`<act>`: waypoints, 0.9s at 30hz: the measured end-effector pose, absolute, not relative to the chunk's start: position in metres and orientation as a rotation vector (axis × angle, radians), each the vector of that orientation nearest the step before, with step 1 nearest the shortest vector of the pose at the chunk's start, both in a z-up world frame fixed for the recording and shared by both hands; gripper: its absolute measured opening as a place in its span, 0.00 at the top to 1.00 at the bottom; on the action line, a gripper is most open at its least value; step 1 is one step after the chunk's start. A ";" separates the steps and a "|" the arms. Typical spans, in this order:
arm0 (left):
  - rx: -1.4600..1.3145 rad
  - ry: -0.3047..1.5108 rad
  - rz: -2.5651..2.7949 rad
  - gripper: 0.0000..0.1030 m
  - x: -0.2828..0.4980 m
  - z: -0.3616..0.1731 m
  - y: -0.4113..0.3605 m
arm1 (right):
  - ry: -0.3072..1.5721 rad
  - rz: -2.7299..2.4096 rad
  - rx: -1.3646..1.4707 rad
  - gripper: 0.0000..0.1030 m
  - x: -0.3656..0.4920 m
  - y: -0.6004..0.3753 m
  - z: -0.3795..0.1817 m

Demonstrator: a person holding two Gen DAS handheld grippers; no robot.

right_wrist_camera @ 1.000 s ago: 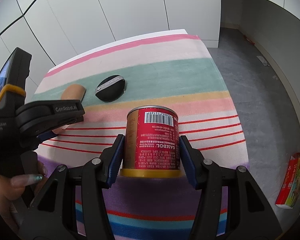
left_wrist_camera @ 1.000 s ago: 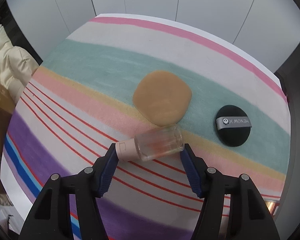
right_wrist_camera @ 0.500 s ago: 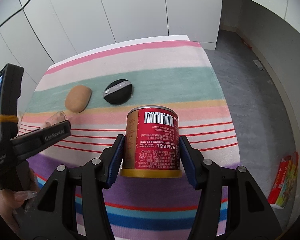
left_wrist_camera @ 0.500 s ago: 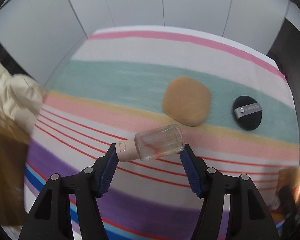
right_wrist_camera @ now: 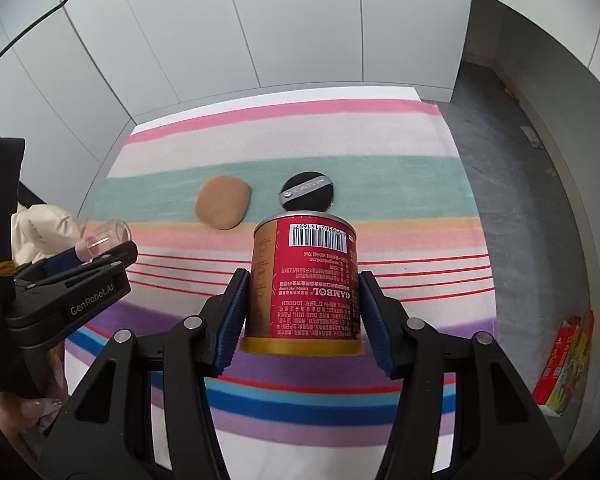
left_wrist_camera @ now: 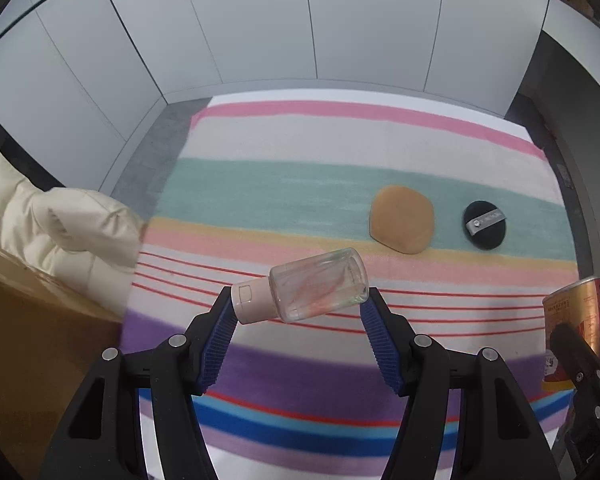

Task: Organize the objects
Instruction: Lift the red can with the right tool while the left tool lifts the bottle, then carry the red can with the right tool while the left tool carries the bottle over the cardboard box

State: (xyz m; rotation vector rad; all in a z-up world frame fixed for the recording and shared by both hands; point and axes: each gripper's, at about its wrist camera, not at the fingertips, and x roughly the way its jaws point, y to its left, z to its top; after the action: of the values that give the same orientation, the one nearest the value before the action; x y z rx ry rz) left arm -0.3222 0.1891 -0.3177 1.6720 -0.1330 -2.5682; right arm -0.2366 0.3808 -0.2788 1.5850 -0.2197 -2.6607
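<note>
My left gripper (left_wrist_camera: 298, 300) is shut on a clear bottle (left_wrist_camera: 320, 284) with a pale pink cap, held lengthwise and tilted above the striped cloth (left_wrist_camera: 300, 160). In the right wrist view my right gripper (right_wrist_camera: 302, 292) is shut on a red can (right_wrist_camera: 304, 280) with a gold rim, upside down, barcode facing me. A tan sponge (left_wrist_camera: 402, 224) and a black round puff (left_wrist_camera: 484, 226) lie on the teal stripe, beyond both grippers. The left gripper (right_wrist_camera: 96, 258) with the bottle shows at the left of the right wrist view.
A cream padded cushion (left_wrist_camera: 52, 228) and a brown cardboard box (left_wrist_camera: 28, 340) sit off the cloth's left side. White cabinet doors (right_wrist_camera: 260, 20) stand behind the table. A colourful box (right_wrist_camera: 564, 364) lies on the grey floor to the right.
Both grippers have risen with their loads, so the sponge and puff look smaller and farther. The left gripper also swung left and rolled; the cushion and box came into view.
</note>
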 end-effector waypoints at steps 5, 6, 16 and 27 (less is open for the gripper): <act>1.665 -0.136 -2.616 0.38 -0.305 -0.271 0.191 | -0.173 -2.701 1.546 0.45 -0.229 0.374 -0.236; 1.654 -0.130 -2.632 0.38 -0.304 -0.260 0.190 | -0.171 -2.710 1.532 0.45 -0.228 0.374 -0.226; 1.439 -0.065 -2.784 0.38 -0.285 -0.121 0.172 | -0.112 -2.812 1.383 0.45 -0.217 0.369 -0.111; 1.283 -0.059 -2.898 0.38 -0.238 -0.015 0.164 | -0.017 -2.924 1.227 0.45 -0.180 0.352 -0.005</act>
State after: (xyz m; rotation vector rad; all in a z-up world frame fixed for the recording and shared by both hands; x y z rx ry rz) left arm -0.2384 0.1639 -0.0151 1.2826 -0.0594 -2.8976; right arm -0.1796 0.3523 -0.0052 1.2269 -0.0174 -2.9236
